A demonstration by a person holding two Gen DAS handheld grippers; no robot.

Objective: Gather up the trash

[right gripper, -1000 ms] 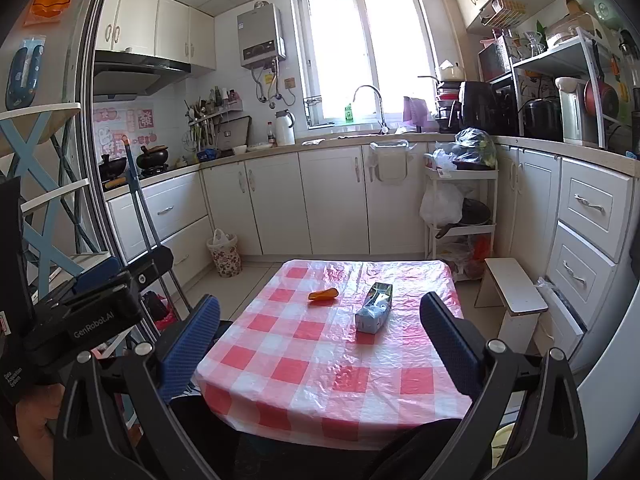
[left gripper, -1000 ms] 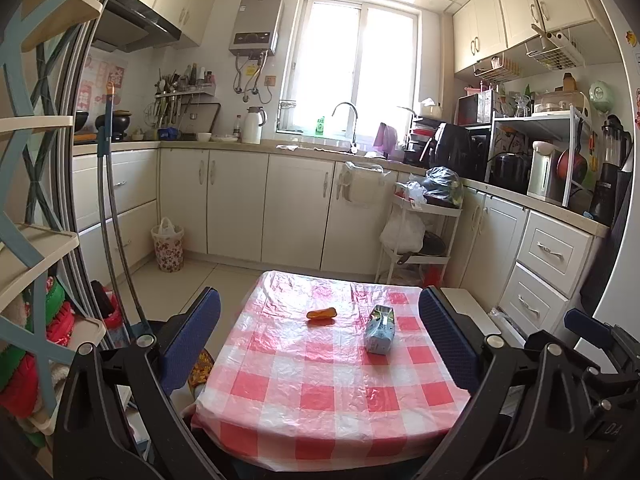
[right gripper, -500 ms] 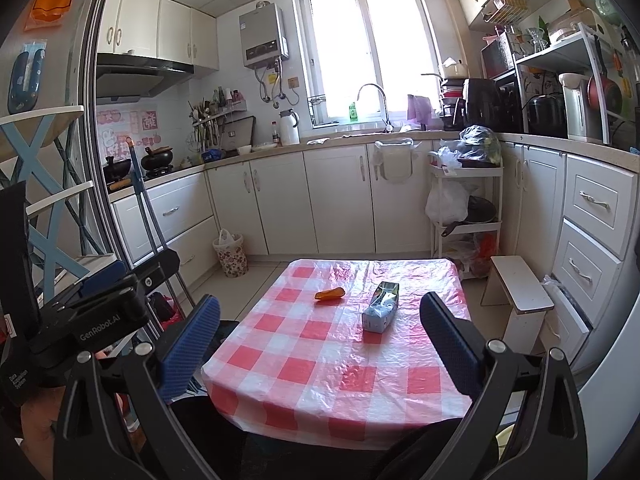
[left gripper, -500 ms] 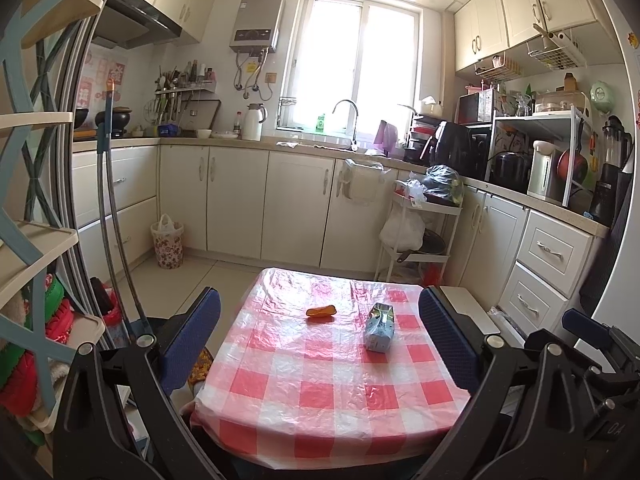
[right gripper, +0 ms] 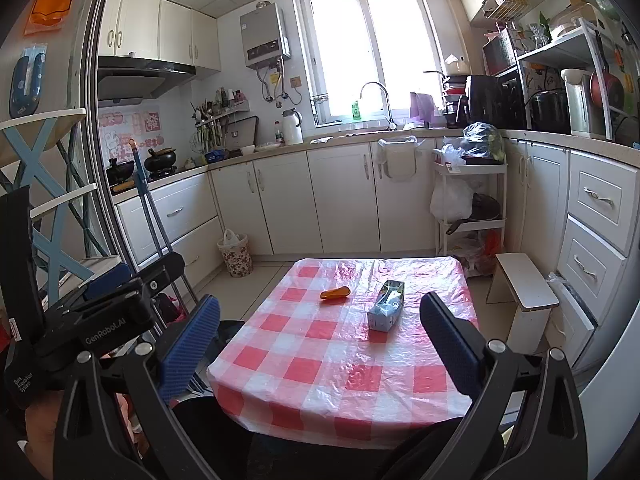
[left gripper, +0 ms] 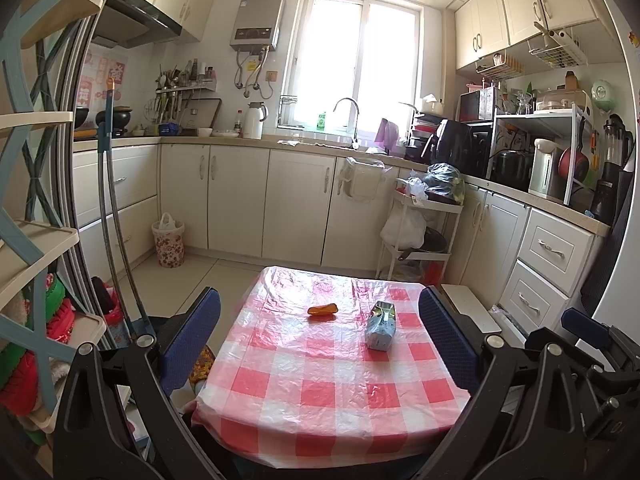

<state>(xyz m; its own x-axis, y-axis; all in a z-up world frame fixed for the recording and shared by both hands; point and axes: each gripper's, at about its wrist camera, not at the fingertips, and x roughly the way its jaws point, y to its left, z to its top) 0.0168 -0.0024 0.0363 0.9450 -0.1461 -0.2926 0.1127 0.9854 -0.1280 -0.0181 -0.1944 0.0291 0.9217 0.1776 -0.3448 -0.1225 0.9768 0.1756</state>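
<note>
I hold the left gripper [left gripper: 319, 332] with its blue pads spread wide and nothing between them, hovering above the near edge of the counter [left gripper: 280, 400] under its red-and-white checked plastic cover. The right gripper [right gripper: 320, 338] is likewise wide apart and empty, raised over the same near edge. In the right view the left gripper's black body sits at my 9 o'clock.

From the left gripper, the crumpled blue-grey carton [left gripper: 381, 326] lies on its side at about 1 o'clock, well apart from the pads and nearer the right one. The small orange wrapper [left gripper: 322, 310] lies at 12 o'clock, a little farther out, near the carton but not touching it.

From the right gripper, the carton [right gripper: 386, 306] lies at 1 o'clock and the wrapper [right gripper: 335, 293] at 12 o'clock.

Beyond the counter, at 10 o'clock on the floor, stands a floral waste bin [left gripper: 168, 238] lined with a white bag.
</note>
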